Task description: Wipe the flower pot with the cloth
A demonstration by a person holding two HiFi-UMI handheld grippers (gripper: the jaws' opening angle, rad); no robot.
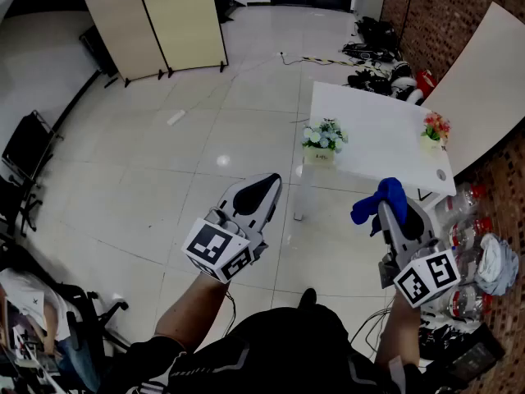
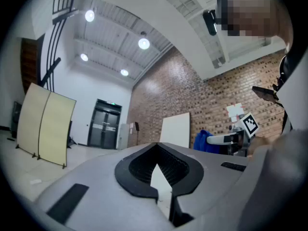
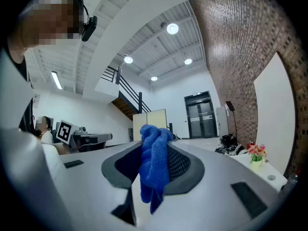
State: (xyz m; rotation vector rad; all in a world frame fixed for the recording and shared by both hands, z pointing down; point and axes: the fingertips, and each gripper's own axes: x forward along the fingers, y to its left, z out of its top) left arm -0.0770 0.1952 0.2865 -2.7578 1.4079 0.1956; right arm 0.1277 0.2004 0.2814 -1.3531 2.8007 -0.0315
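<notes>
The flower pot [image 1: 319, 155] with white and pale-blue blooms stands upright at the near left corner of the white table [image 1: 379, 142]. A second pot [image 1: 430, 141], with red and orange flowers, stands by the table's right edge, well apart from the first, and I touch neither. The cloth [image 1: 378, 201], a bright blue one, is bunched in my right gripper [image 1: 400, 214]. That gripper's own view shows the dark pads clamped on the fabric, a knot of it standing above the jaws and a tail hanging below. My left gripper [image 1: 260, 190] is closed on nothing, its pads met along a single seam. I hold it over the glossy tiled floor [image 1: 164, 162], left of the table and short of it. The two grippers sit side by side and well apart, both pointing roughly level, with the right one just off the table's near right corner. In the right gripper view the red-flowered pot shows low at the right, on the tabletop. In the left gripper view the other gripper and its blue bundle show off to the right, before the brick wall [image 2: 192, 95]. Beyond the table a beige folding screen [image 1: 160, 19] stands on the floor, a white board [image 1: 484, 80] leans at the brick wall, and clear plastic bottles [image 1: 469, 220] lie along the wall at my right.
</notes>
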